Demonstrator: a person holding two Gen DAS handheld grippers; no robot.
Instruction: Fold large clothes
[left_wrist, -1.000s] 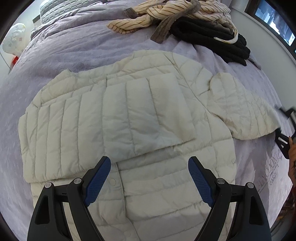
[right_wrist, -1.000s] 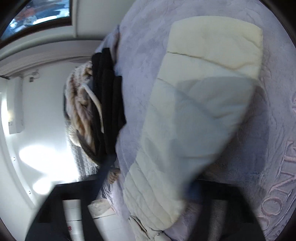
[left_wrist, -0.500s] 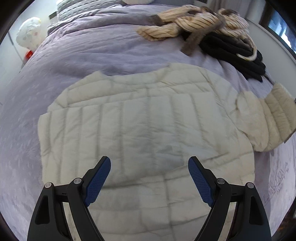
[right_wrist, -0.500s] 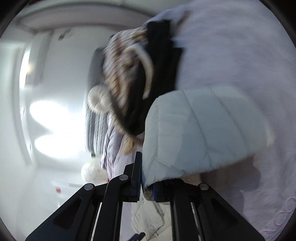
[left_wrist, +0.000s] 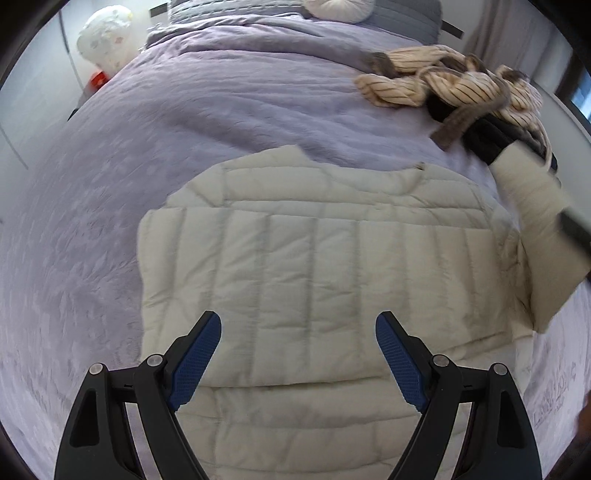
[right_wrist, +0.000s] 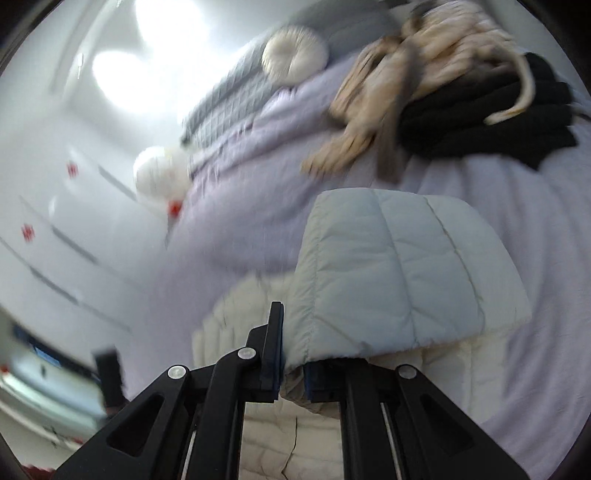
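Cream quilted puffer jacket (left_wrist: 314, 266) lies flat on lilac bedspread (left_wrist: 166, 147). Right gripper (right_wrist: 291, 365) clamps the lifted sleeve (right_wrist: 402, 273); left gripper (left_wrist: 297, 354) hangs spread and empty above the hem. Advice: carry sleeve across the body, lay it flat, then release.

Support surface: bed (left_wrist: 155, 155), covered by a lavender plush blanket (left_wrist: 221, 110) with an embossed pattern.

Directly on blanket, landmark = cream quilted jacket (left_wrist: 314, 258):
- Jacket lies flat, mid-bed, quilted panels up.
- Beyond jacket, to its right: cream striped garment (left_wrist: 443, 85), crumpled, overlapping a black garment (left_wrist: 491, 142).
- Far beyond jacket, at head end: grey quilted pillows (left_wrist: 406, 14) and a round white cushion (left_wrist: 340, 9).

Contact between jacket and clothes pile: cannot tell.
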